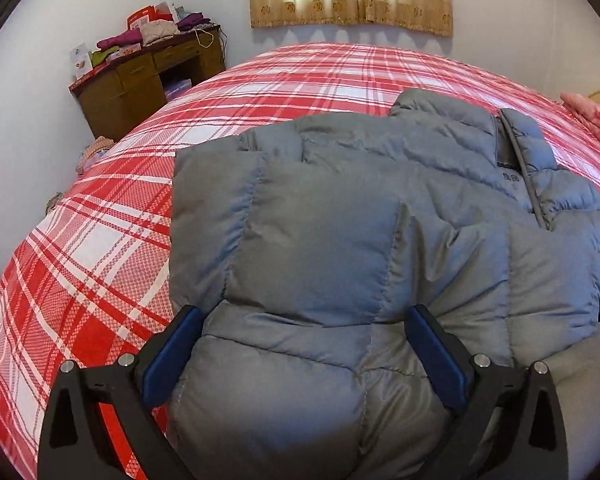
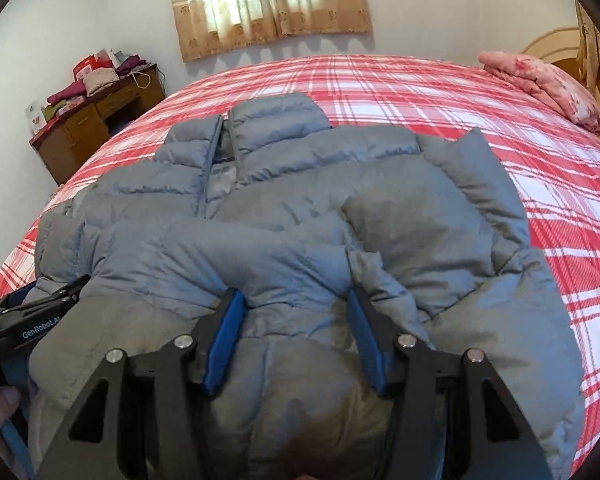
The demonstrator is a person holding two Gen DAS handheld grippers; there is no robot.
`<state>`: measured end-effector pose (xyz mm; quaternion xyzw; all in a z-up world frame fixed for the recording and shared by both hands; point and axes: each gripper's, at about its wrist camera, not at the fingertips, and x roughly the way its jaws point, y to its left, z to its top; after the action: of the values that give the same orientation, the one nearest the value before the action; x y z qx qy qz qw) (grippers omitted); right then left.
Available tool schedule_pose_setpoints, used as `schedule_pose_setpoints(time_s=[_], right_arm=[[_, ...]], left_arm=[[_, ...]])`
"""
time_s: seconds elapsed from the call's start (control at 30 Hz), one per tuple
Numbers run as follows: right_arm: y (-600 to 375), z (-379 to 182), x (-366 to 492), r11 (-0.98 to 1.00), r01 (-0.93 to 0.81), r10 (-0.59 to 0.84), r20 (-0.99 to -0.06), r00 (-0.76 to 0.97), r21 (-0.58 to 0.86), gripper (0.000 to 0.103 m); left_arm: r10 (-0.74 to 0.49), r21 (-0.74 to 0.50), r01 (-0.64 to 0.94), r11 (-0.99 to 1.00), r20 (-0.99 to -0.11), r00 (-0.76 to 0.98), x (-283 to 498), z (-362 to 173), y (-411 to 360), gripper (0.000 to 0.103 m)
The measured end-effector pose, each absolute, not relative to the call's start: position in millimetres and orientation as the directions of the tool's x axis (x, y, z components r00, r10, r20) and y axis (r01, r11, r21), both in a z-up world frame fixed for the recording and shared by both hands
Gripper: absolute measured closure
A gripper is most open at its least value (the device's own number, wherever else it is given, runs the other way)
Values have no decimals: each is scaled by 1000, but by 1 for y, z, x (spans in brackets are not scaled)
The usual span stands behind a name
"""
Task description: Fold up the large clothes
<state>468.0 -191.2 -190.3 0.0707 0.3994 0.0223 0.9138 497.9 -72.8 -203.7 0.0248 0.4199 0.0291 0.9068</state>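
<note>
My left gripper (image 1: 304,354) is spread wide over the near hem of the grey puffer jacket (image 1: 380,220); my right gripper (image 2: 294,336) is likewise parted over it, neither clamped. The jacket lies flat on the red plaid bed (image 1: 100,240), collar (image 2: 276,120) away from me; a folded pink blanket (image 2: 548,84) sits well apart.

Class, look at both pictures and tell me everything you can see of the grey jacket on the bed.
The jacket is a grey-blue quilted puffer, smooth and slightly shiny. It lies front up on the red plaid bedspread, collar away from the cameras, zip open at the neck, both sleeves folded across the body. Each hand-held gripper, left and right, has its jaws spread around a bulge of the near hem.
</note>
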Motion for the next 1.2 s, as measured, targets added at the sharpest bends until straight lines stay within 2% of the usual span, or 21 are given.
schedule_pose_setpoints(time_s=[0.43, 1.1, 1.2], right_arm=[[-178, -197, 470, 999, 24, 16, -747, 664, 42, 45], [-174, -198, 468, 1000, 23, -6, -746, 666, 13, 44], [-179, -189, 472, 998, -52, 69, -793, 605, 47, 31]], left_arm=[[78, 77, -29, 997, -767, 637, 500, -207, -74, 1], [52, 54, -15, 998, -788, 614, 509, -207, -73, 1], [16, 17, -4, 1000, -819, 574, 512, -191, -65, 1]])
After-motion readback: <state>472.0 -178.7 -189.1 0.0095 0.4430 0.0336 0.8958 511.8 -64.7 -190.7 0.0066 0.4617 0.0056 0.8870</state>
